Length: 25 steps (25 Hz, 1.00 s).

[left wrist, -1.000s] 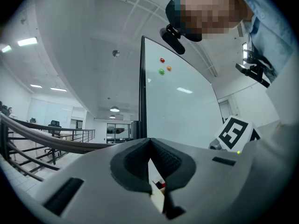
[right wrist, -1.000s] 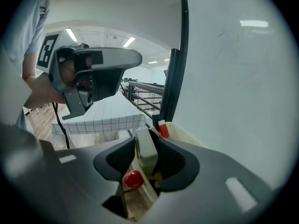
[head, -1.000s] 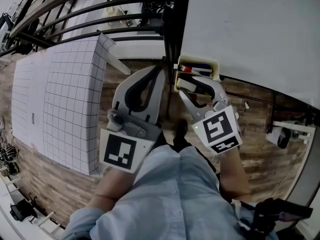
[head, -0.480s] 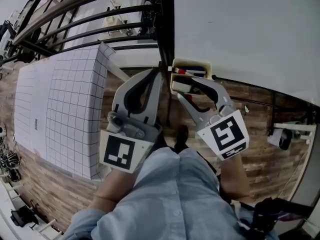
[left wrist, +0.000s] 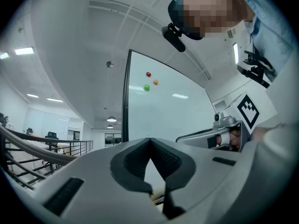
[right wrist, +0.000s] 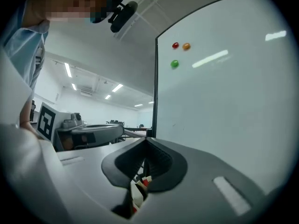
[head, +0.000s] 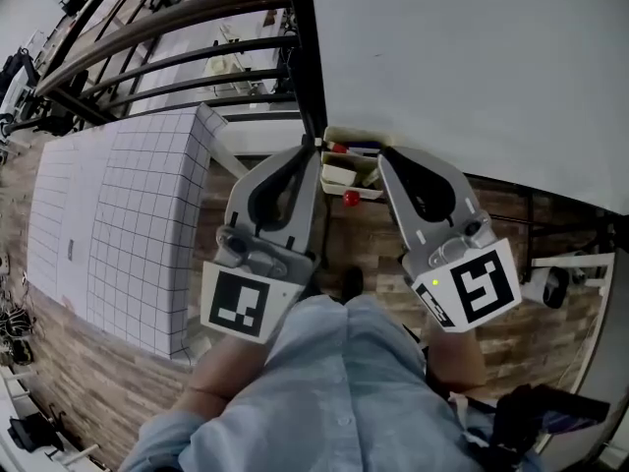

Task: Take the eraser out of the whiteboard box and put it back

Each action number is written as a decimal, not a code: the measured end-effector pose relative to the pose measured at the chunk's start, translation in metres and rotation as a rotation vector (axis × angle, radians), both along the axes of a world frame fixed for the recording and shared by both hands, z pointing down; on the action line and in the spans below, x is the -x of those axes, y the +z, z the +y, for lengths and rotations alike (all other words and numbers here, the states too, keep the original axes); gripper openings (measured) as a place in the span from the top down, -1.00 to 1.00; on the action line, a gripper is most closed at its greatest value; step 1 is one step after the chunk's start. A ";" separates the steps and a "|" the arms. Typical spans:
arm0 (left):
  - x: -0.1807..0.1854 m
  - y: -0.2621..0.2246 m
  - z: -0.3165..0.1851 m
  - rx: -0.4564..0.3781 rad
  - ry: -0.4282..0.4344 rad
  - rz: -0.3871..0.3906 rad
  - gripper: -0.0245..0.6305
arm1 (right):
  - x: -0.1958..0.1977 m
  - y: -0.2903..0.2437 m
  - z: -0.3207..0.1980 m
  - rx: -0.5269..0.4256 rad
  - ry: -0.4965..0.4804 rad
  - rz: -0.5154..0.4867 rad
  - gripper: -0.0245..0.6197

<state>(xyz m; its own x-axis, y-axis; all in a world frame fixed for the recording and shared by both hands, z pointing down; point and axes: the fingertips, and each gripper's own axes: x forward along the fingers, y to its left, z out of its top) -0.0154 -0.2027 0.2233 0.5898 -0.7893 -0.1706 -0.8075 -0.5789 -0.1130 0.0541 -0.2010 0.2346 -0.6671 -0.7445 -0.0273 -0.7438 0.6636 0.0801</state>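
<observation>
Looking steeply down past a light-blue shirt point(head: 344, 382), the head view shows a person holding two grey grippers side by side, both aimed at a whiteboard point(head: 472, 67) that fills the upper right. The left gripper point(head: 311, 147) has its jaws pressed together at the tips with nothing between them; in the left gripper view point(left wrist: 149, 139) only the white board surface point(left wrist: 163, 111) shows through the gap behind the tips. The right gripper point(head: 381, 153) also has its jaws together and carries nothing; in the right gripper view point(right wrist: 145, 139) small white and red things show through the gap, lying beyond the jaws rather than gripped. Between the two sets of tips, fixed at the board's lower edge beside its dark frame, sits the cream whiteboard box point(head: 356, 142) with markers inside. A pale block that appears to be the eraser point(head: 339, 176) lies at the near side of this box, touched by neither gripper. A small red round thing point(head: 351, 199) shows just below it; what it is cannot be told. Three round magnets, red point(right wrist: 175, 45), orange point(right wrist: 186, 46) and green point(right wrist: 174, 64), cling high on the board point(right wrist: 224, 101). To the left stands a white gridded panel point(head: 128, 214) on a wooden floor point(head: 59, 362), with dark railings point(head: 177, 37) beyond.
</observation>
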 end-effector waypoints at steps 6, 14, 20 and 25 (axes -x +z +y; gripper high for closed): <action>0.000 -0.005 0.011 -0.022 -0.006 0.002 0.93 | -0.006 -0.012 0.008 -0.049 0.034 -0.009 0.92; -0.003 -0.009 0.015 -0.031 0.000 0.005 0.93 | -0.007 -0.018 0.014 -0.065 0.030 -0.007 0.92; -0.004 -0.011 0.016 -0.036 0.002 0.000 0.93 | -0.007 -0.022 0.015 -0.069 0.025 -0.010 0.92; -0.004 -0.011 0.016 -0.037 -0.002 -0.002 0.93 | -0.006 -0.023 0.015 -0.072 0.020 -0.015 0.92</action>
<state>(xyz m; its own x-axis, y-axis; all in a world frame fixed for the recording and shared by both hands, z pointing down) -0.0109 -0.1865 0.2120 0.5891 -0.7833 -0.1985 -0.8081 -0.5731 -0.1365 0.0602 -0.1863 0.2120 -0.6515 -0.7532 -0.0908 -0.7581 0.6418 0.1158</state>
